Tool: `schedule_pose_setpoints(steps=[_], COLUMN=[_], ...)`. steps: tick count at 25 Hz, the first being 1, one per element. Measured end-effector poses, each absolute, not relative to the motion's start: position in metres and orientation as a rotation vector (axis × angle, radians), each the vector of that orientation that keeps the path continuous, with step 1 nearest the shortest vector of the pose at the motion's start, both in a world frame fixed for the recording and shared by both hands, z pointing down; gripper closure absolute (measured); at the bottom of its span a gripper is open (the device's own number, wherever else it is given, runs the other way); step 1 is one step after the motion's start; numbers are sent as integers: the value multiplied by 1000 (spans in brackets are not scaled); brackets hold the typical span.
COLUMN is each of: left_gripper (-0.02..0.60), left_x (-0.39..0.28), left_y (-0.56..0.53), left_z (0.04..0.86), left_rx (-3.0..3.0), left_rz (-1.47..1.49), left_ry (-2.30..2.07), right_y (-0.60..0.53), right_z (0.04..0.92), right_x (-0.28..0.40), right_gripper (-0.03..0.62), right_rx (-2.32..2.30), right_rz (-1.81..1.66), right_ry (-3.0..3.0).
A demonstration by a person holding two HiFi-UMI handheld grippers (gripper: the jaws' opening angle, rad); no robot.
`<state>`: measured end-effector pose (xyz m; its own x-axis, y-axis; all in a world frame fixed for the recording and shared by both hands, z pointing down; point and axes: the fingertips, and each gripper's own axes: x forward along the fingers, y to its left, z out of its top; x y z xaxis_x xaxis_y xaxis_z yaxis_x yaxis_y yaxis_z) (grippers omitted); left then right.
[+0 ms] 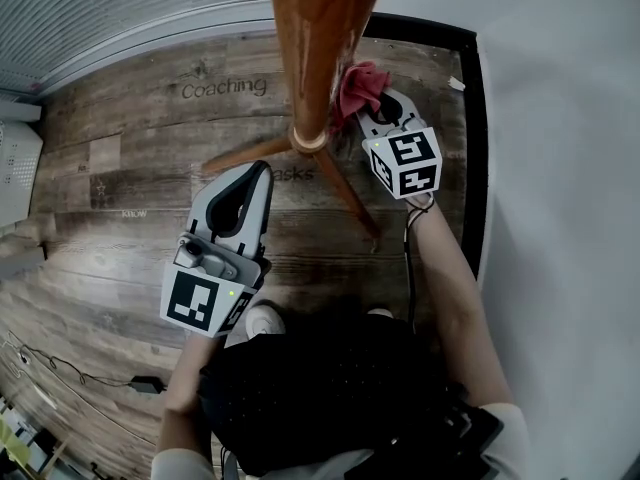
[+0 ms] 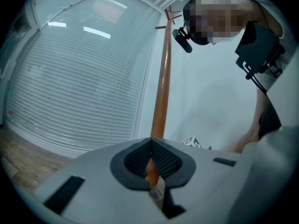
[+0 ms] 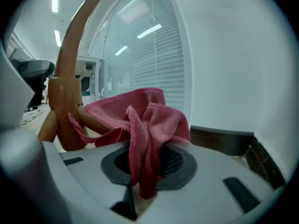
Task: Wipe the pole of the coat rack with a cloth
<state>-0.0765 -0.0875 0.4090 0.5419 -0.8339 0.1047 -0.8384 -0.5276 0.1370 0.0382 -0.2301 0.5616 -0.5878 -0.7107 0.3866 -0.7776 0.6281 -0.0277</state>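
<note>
The wooden coat rack pole (image 1: 322, 38) runs down to a collar with three spread legs (image 1: 345, 193). My right gripper (image 1: 368, 110) is shut on a pink cloth (image 1: 357, 88), which rests against the pole's right side just above the legs. In the right gripper view the cloth (image 3: 145, 118) bunches out of the shut jaws and drapes toward the pole (image 3: 70, 45). My left gripper (image 1: 256, 176) hangs left of the pole near one leg, shut with nothing in it. In the left gripper view the pole (image 2: 162, 87) rises just beyond the closed jaws.
A dark baseboard (image 1: 481, 148) runs along the white wall on the right. Window blinds (image 1: 100, 8) fill the upper left. A white unit (image 1: 15, 168) stands at the left edge. A cable with an adapter (image 1: 140, 382) lies on the wooden floor by the person's shoe (image 1: 262, 320).
</note>
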Motion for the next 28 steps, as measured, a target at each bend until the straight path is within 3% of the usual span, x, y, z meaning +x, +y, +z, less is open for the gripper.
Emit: schedule_pose_setpoints(steps=[13, 20, 28], left_gripper=[566, 566, 566], left_x=[-114, -130, -149], left_y=[-89, -86, -83], left_z=[384, 374, 378], left_rx=[2563, 2530, 2477], left_rz=[-55, -64, -14], left_ry=[-1622, -1712, -1784], right_y=[-138, -84, -55], right_z=[450, 398, 461], right_x=[67, 22, -40], right_gripper=[508, 508, 508], right_rx=[1277, 1060, 729], right_rz=[83, 25, -83], right_ry=[-2732, -3010, -2750])
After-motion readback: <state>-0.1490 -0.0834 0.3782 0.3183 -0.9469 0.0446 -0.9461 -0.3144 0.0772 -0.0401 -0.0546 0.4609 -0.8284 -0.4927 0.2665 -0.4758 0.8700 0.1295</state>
